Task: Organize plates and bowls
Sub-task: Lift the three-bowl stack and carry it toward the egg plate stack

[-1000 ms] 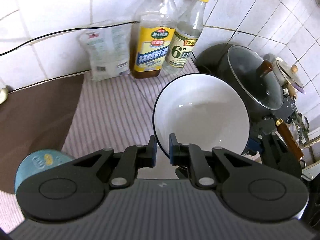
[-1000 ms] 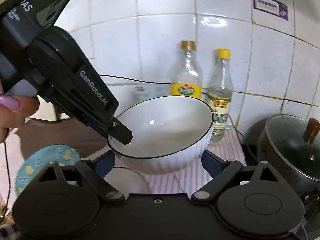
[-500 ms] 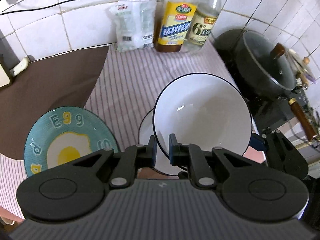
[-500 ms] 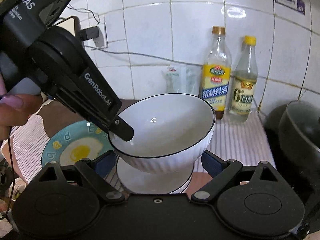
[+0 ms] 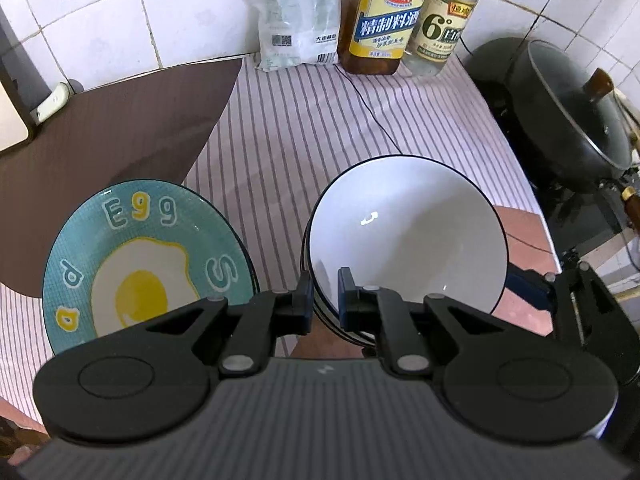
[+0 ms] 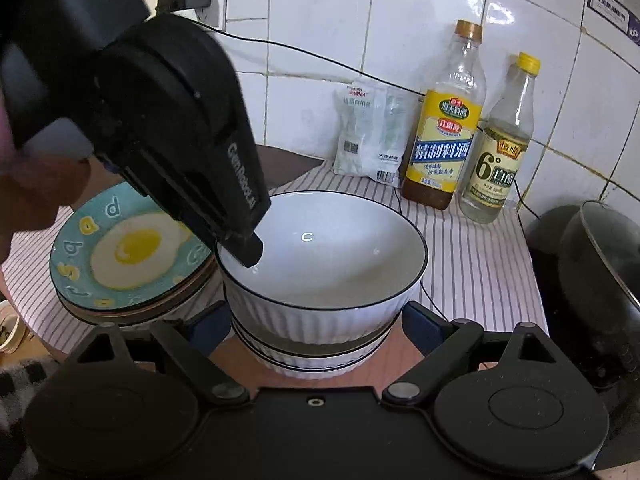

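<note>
A white bowl (image 5: 404, 240) (image 6: 332, 248) with a thin dark rim is held from two sides. My left gripper (image 5: 322, 292) (image 6: 248, 252) is shut on its near-left rim, one finger inside and one outside. My right gripper (image 6: 316, 320) straddles the bowl's ribbed body, its blue pads against both sides; one of its fingers (image 5: 560, 300) shows in the left wrist view. The bowl sits low in a stack of matching white bowls (image 6: 316, 364), a dark gap still showing between them. To the left lies a teal fried-egg plate (image 5: 140, 248) (image 6: 128, 248) on top of other plates (image 6: 132, 312).
Two bottles (image 5: 384, 20) (image 5: 444, 24) and a white bag (image 5: 296, 20) stand against the tiled wall. A wok with a glass lid (image 5: 568, 112) sits at the right. A thin cable (image 5: 372, 112) crosses the striped cloth (image 5: 304, 140). A person's hand (image 6: 24, 200) grips the left tool.
Both grippers have come down and toward the counter's front with the bowl. The egg plate and the lower bowls have come into view, and the bowl now sits low over the stack.
</note>
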Available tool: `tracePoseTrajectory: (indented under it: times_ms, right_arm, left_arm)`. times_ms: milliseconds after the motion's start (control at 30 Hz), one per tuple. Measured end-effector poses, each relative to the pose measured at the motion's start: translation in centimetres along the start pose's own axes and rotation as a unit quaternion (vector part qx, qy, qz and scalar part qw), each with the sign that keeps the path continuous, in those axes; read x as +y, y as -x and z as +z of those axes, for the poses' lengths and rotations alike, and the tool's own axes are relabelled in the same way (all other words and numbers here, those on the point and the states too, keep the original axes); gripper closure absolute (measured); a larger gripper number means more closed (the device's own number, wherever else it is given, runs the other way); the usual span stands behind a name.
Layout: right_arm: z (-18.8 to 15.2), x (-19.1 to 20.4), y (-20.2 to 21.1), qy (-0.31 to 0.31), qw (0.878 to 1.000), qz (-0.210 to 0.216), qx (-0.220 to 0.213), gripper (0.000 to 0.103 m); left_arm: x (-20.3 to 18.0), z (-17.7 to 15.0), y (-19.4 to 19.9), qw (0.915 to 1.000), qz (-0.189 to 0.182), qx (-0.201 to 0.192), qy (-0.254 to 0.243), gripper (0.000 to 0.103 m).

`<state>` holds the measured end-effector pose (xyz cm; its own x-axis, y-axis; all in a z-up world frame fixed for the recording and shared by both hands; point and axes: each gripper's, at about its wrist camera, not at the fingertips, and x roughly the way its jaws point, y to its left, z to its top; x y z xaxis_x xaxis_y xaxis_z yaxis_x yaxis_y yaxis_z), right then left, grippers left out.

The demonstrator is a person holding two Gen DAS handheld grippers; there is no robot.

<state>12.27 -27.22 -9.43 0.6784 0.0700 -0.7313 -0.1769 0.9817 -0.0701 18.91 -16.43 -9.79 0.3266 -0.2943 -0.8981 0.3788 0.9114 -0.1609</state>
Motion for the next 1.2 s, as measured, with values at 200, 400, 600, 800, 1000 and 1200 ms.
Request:
tracePoseTrajectory:
  times_ms: [200, 400, 600, 800, 1000, 1200]
  right_arm:
    - [0.0, -0.3, -0.4, -0.004, 1.0, 0.004, 0.002, 0.009]
    - [-0.3, -0.1, -0.6, -0.003, 1.0, 0.003, -0.005, 0.008]
    - [-1.1, 0.3, 0.0, 0.007, 1.0, -0.011, -0.017, 0.008]
    - [-2.5, 0.1, 2.2, -0.008, 0.999, -0.013, -0.036, 0.008]
    - [-4.3, -0.7, 3.0, -0.042, 0.998, -0.014, -0.049, 0.008]
    - [-5.8, -0.5, 1.8, -0.013, 0.999, -0.02, -0.029, 0.008]
  left_arm:
    - [-0.5, -0.1, -0.4, 0.9998, 0.017, 0.001, -0.01, 0.092]
    - [-0.5, -0.2, -0.5, 0.9997, 0.023, -0.004, -0.009, 0.092]
    - [-0.1, -1.1, -0.2, 0.9997, 0.005, -0.024, 0.008, 0.086]
    - [2.3, -2.5, 0.9, 0.994, -0.066, -0.048, 0.073, 0.082]
    - [3.2, -4.1, 1.8, 0.9841, -0.109, -0.085, 0.111, 0.072]
    - [4.1, -5.4, 1.5, 0.9756, -0.119, -0.098, 0.157, 0.068]
